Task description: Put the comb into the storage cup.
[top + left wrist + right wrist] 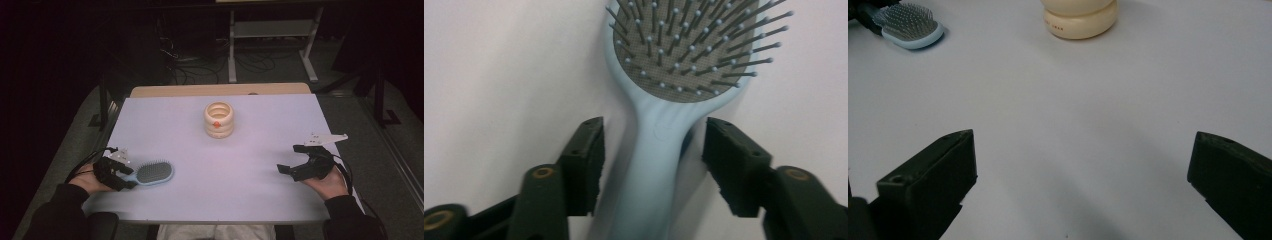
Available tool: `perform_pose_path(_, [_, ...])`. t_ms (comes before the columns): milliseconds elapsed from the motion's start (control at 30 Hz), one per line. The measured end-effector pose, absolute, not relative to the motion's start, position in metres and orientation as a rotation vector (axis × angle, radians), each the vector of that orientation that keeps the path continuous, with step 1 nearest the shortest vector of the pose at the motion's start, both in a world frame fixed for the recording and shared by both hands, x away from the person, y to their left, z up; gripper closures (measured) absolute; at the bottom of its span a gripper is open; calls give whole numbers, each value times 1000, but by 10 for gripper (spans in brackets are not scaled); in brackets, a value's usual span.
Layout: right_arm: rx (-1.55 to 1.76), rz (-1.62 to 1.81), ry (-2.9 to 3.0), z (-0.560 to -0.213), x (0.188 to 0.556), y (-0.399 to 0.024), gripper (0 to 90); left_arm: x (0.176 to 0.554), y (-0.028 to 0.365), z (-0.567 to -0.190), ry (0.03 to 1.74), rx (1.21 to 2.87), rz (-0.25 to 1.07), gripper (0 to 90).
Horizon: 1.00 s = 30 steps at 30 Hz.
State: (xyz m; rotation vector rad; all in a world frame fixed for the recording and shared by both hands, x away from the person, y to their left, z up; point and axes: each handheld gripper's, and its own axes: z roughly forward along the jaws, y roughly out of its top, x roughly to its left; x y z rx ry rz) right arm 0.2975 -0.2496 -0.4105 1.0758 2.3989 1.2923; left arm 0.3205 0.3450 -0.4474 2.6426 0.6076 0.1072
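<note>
Surface: white table (210,175) under dim light, dark floor with cables and a shelf frame beyond its far edge.
Left gripper (131,176): at the near left corner of the table, jaws apart on either side of the hairbrush handle; the left gripper view shows a gap between each pad and the handle, so nothing is clamped yet.
Hairbrush (659,130): pale blue, lying flat with bristles up, its handle running between the left jaws and its head pointing away from them toward the table's middle.
Right gripper (292,160): at the near right edge, jaws wide apart over bare table, holding nothing, well apart from the brush.
Risk: the handle sits nearer one pad, so I judge that closing could push the brush sideways or roll it before both pads bite; a grip this far down the handle may let the head droop when lifted.
Far: cream ringed holder (219,120) stands upright mid-table, untouched.
</note>
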Motion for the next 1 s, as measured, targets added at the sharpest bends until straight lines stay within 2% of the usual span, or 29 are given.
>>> perform_pose_path(67, [1075,1293,2399,-410,297,-250,0,322,345,-446,593,2643,82,579])
perform_pose_path(233, [1075,1293,2399,-410,298,-250,0,324,346,-445,599,2653,75,697])
perform_pose_path(633, [1075,1292,2400,-410,297,-250,0,326,348,-445,621,2632,53,708])
perform_pose_path(1000, [1074,1292,2400,-410,298,-249,0,324,342,-442,600,2652,115,708])
